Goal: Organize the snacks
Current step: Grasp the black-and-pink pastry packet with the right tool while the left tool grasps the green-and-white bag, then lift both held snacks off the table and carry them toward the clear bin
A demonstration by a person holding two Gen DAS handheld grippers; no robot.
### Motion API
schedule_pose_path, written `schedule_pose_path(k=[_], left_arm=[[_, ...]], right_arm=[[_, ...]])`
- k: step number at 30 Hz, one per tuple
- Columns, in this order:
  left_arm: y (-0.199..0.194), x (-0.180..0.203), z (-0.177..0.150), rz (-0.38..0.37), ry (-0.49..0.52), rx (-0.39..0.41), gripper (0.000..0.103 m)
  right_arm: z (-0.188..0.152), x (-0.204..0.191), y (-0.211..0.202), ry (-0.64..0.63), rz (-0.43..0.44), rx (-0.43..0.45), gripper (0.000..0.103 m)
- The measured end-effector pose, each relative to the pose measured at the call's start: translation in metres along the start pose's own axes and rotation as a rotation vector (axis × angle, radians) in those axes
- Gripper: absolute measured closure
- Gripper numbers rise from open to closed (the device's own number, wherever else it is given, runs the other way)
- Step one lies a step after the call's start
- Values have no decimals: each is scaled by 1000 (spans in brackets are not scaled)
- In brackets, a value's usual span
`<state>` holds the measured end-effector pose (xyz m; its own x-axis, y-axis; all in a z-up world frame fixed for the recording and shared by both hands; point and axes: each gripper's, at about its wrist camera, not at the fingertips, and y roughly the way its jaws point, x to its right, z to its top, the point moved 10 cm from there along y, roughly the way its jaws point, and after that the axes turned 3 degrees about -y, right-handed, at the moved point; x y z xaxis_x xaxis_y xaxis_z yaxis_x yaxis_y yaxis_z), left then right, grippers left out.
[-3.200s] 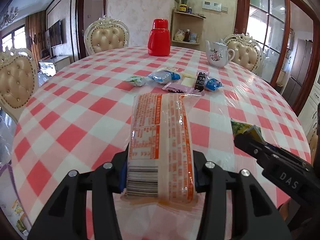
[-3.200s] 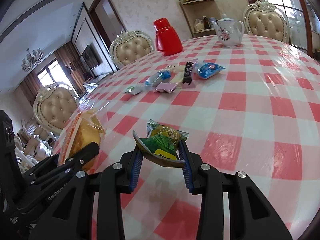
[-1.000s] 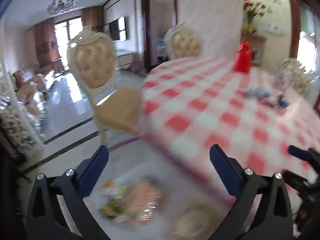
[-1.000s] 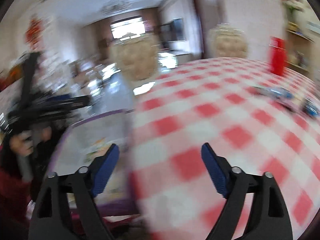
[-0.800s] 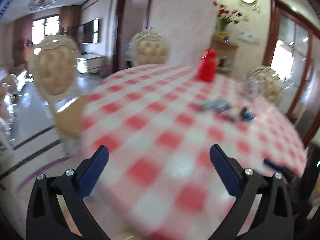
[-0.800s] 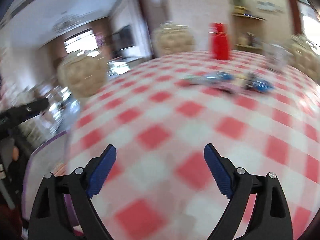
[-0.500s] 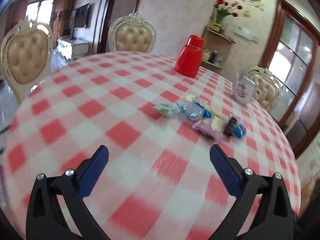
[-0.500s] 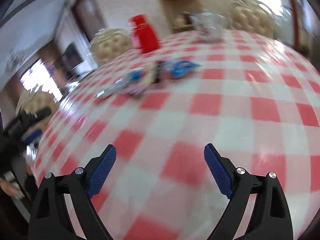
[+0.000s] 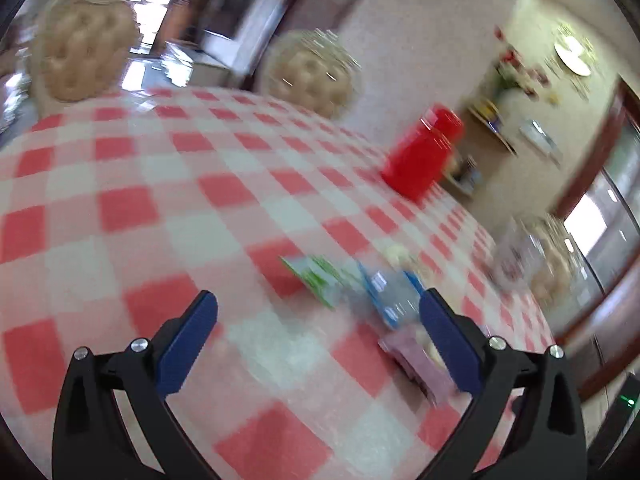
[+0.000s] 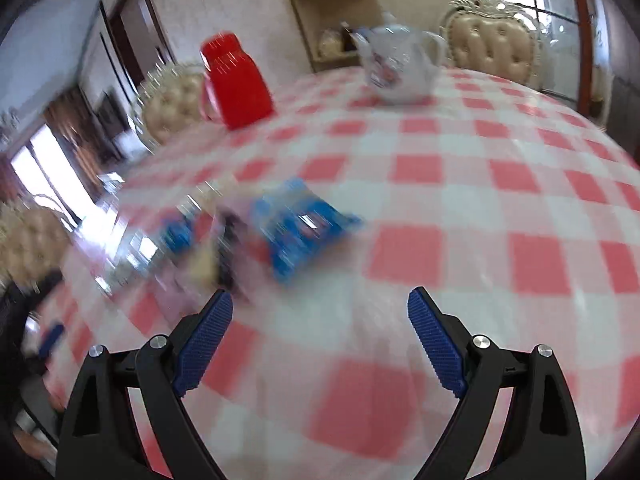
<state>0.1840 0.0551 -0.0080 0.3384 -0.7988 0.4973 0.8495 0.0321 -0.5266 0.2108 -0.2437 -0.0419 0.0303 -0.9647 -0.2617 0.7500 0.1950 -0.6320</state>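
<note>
Both views are motion-blurred. My left gripper (image 9: 318, 320) is open and empty, low over the red-checked table (image 9: 132, 208). Just beyond its fingers lie a green-and-white packet (image 9: 320, 280), a blue-edged clear packet (image 9: 394, 294) and a pink packet (image 9: 416, 360) by the right finger. My right gripper (image 10: 320, 320) is open and empty. A blue snack packet (image 10: 300, 228) lies just ahead of it, with a dark bar (image 10: 226, 248) and more small packets (image 10: 176, 236) to its left.
A red jug (image 9: 424, 152) stands at the back of the table; it also shows in the right wrist view (image 10: 236, 84). A white teapot (image 10: 400, 64) stands far right. Padded chairs (image 9: 308, 72) ring the table. A shelf (image 10: 332, 20) stands against the wall.
Both grippers held snack packets earlier and are now empty. They swung from a bin beside the table back over it and have closed in on the snack pile.
</note>
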Motion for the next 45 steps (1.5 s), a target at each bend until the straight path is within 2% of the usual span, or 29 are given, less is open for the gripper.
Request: schedule_pose_path(k=[1,3,4,9,10,11,14,18,21,23,26,27,29,31,35,36,38,45], left_arm=[[-1,-5,6,10,-27,23,2],[-1,-17,13,40,-59,41,2],[2,-23,14,57,-71,37,2],[14,-31,7,57,-96,-37,2],[14,-29,6,54,-85,-40,2],[13,-26,5,47,-71,-43,2],[13,-19,2,35,-20,-49,2],[12,-17,3,34,-3,-47,2],[21,-19,10,35,21,-65,2],[34,-17,7,56,90,-118,2],[62,2,-21,82,284,-259,2],[67,6,-27,88,328,-282,2],[76,20,-29,103,427,-277,2],[85,25,-20,138,467,-242,2],[109,26,-23,139,517,-321,2],[110,25,-24,115,509,-341,6],[108,30,-24,41,506,-336,50],[83,34,-24,5,520,-283,50]], right_arm=[[4,-16,5,-38,15,5,16],[7,-33,17,-89,-1,-6,24],[7,-41,29,-107,-10,-22,31],[6,-49,67,-108,-61,-98,48],[4,-49,71,-113,-64,-116,63],[1,-52,70,-112,-25,-123,83],[-3,-52,42,-135,-9,-93,83],[-7,-53,-16,-111,115,-11,83],[-25,-54,-44,-104,171,14,83],[-39,-54,-46,-98,167,-2,83],[-45,-61,-45,-87,186,-28,83],[-45,-63,-46,-92,187,-24,83],[-44,-66,-50,-86,201,-16,83],[-44,-67,-52,-76,219,-15,83],[-41,-70,-56,-78,230,-14,82],[-41,-71,-57,-77,235,-9,82],[-41,-74,-59,-89,238,-8,82],[-45,-72,-55,-97,216,-13,82]])
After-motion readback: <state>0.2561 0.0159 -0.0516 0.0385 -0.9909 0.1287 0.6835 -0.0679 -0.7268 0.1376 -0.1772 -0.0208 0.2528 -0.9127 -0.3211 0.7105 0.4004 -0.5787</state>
